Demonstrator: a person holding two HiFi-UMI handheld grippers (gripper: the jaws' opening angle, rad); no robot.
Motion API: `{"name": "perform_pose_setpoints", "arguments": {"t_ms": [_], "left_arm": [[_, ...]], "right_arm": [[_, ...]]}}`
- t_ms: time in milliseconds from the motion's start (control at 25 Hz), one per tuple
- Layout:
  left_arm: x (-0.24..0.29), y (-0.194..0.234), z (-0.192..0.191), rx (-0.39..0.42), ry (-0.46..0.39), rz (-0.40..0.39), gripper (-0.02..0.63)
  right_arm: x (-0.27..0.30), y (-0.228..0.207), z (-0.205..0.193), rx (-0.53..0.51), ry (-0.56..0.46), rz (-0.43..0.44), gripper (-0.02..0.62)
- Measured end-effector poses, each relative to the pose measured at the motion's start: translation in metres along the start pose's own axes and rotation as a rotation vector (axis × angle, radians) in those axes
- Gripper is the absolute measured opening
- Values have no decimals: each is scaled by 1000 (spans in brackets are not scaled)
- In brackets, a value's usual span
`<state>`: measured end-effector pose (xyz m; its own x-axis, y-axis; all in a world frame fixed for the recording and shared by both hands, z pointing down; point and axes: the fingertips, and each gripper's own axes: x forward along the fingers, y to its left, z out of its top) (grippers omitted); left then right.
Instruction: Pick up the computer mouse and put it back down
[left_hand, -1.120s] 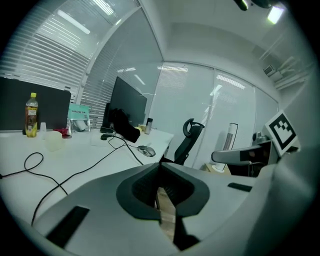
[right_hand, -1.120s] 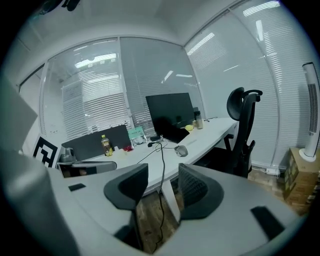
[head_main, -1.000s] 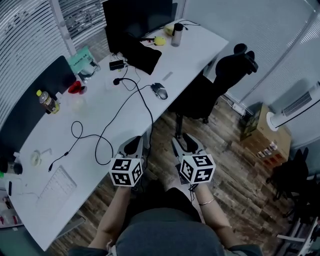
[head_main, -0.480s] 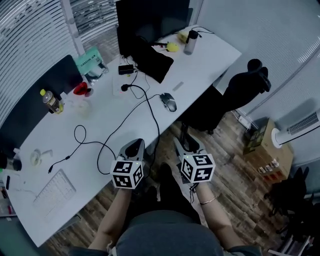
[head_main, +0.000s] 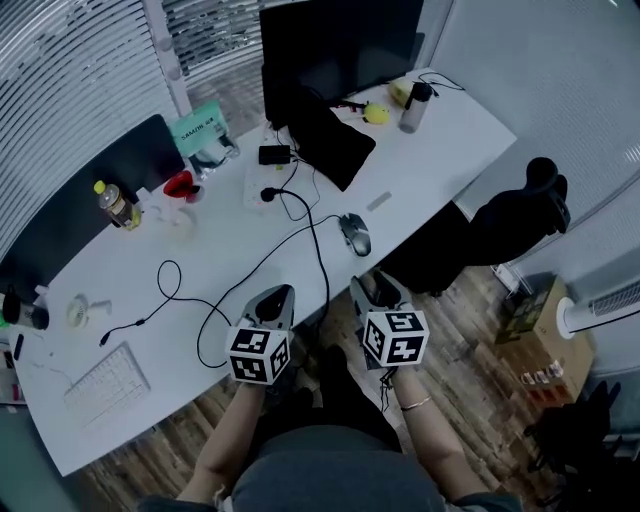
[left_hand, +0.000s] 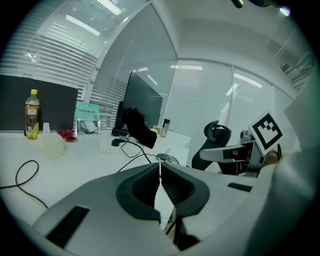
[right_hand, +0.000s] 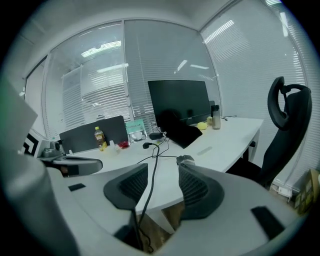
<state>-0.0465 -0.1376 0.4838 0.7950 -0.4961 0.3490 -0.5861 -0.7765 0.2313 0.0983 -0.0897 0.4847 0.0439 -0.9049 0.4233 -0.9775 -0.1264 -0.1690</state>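
Angling slightly down toward the computer mouse (head_main: 355, 234), the left tool (head_main: 280, 292) is pressed together, the right tool (head_main: 372, 285) apart, empty.

Around the mouse (head_main: 355, 234), bare desk (head_main: 440, 150) opens to its right. A black cable (head_main: 318, 250) runs just left of it, a dark bag (head_main: 330, 140) sits behind, and a chair (head_main: 520, 215) stands well right.

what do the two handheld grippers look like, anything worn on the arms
Both the left gripper and right gripper have light grey bodies with dark ribbed pads, each carrying a white cube with black square markers. Forearms are sleeveless; a thin bracelet circles the right wrist.
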Motion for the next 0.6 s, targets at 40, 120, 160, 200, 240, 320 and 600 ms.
{"name": "perform_pose_setpoints", "arguments": {"t_ms": [40, 120, 160, 200, 240, 320, 600], "left_arm": [[3, 2, 2, -3, 0, 7, 28], [8, 6, 4, -11, 1, 22, 28], [11, 8, 5, -15, 2, 31, 28], [13, 10, 6, -19, 2, 40, 28], [16, 13, 7, -24, 2, 49, 28], [21, 17, 9, -33, 4, 68, 28], [33, 28, 13, -63, 9, 134, 28]], "right_arm": [[6, -2, 2, -2, 4, 6, 186], [16, -6, 5, -3, 13, 17, 186], [22, -8, 6, -4, 19, 22, 187], [27, -10, 7, -6, 25, 27, 189], [32, -13, 8, -9, 32, 31, 191], [43, -18, 10, -16, 45, 39, 196], [72, -32, 13, -39, 91, 68, 210]]}}
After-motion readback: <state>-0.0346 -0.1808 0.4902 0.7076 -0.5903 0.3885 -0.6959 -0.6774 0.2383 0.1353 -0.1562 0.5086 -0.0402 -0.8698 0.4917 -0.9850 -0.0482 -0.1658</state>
